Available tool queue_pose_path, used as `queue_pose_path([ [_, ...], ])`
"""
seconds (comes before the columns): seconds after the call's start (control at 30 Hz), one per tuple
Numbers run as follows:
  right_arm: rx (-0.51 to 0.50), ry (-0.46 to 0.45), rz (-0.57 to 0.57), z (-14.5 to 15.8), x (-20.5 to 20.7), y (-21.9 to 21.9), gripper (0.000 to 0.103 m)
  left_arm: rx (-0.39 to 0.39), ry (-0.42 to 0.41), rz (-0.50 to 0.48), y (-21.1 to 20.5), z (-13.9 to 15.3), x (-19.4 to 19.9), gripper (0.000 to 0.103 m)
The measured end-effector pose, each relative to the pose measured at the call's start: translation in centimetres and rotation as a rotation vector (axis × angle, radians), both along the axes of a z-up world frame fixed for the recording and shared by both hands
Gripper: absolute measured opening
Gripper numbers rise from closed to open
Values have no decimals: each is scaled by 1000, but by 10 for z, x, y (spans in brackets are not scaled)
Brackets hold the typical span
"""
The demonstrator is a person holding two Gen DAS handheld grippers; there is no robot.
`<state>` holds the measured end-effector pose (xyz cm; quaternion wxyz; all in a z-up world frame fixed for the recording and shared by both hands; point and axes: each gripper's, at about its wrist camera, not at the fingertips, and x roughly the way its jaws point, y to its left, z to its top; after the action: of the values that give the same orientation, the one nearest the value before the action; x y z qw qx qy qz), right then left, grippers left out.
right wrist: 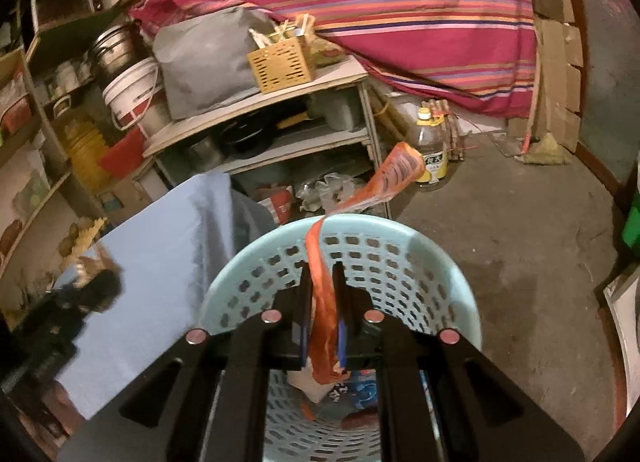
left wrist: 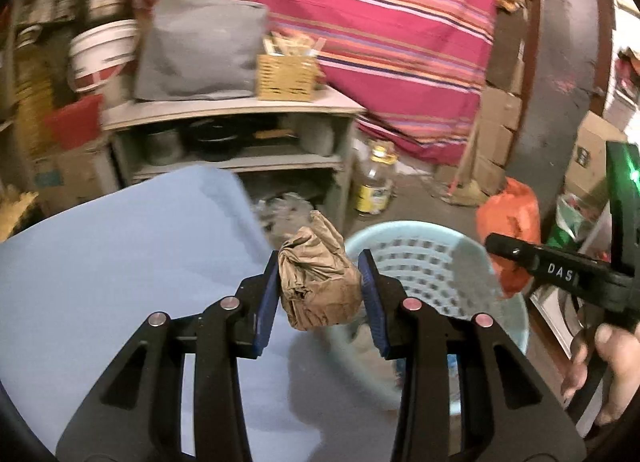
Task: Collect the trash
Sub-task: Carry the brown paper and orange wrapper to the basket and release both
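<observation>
Black plastic grippers [left wrist: 319, 282] w/ blue pads [left wrist: 267, 298], silver rivets [left wrist: 230, 303], white "DAS" lettering [left wrist: 560, 272], green LED [left wrist: 633, 175].

1. The white letters "DAS" can be read on the black arm of the right tool [left wrist: 560, 274], at about 3 o'clock in the left wrist view.
2. The bottle [right wrist: 432, 150] on the floor, at about 1 o'clock in the right wrist view, has a yellow label with print, but it is too small to read.
3. The orange wrapper [right wrist: 396, 174] has print, which is too blurred to read.
</observation>
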<state>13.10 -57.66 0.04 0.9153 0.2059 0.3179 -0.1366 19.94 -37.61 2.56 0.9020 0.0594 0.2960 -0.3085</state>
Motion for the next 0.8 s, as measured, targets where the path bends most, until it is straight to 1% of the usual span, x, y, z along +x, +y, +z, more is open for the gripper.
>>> queue_pose_path([
  [0.1,5,5,-14,-4,-2,-10,10,20,20,-30,-31,-8,1,38],
  [0.2,2,12,-21,-7,-2,-15,10,28,40,-33,-45,-15,6,38],
  [0.23,3,12,-19,-8,-2,-16,10,29,45,-32,-48,-16,8,40],
  [0.27,2,13,-16,-8,-2,-16,10,31,48,-32,-51,-18,10,52],
  [0.3,-1,15,-14,-8,-2,-14,10,38,52,-30,-53,-19,12,60],
  [0.33,-10,20,-10,-9,-1,-13,10,41,43,-15,-52,-19,12,74],
  [0.37,-14,25,-7,-10,-1,-11,10,35,29,4,-50,-17,11,81],
  [0.43,-16,31,0,-11,1,-11,10,19,26,11,-45,-13,14,84],
  [0.53,-23,47,16,-15,6,-5,10,16,16,54,-28,-7,14,92],
  [0.63,-51,61,38,-16,14,6,11,22,-25,112,-3,1,10,97],
  [0.73,-86,95,51,-23,24,16,12,35,-77,182,24,10,4,98],
  [0.77,-91,108,51,-26,27,19,15,34,-83,189,31,13,1,98],
  [0.8,-92,127,48,-31,31,21,36,32,-90,196,41,17,-2,98],
])
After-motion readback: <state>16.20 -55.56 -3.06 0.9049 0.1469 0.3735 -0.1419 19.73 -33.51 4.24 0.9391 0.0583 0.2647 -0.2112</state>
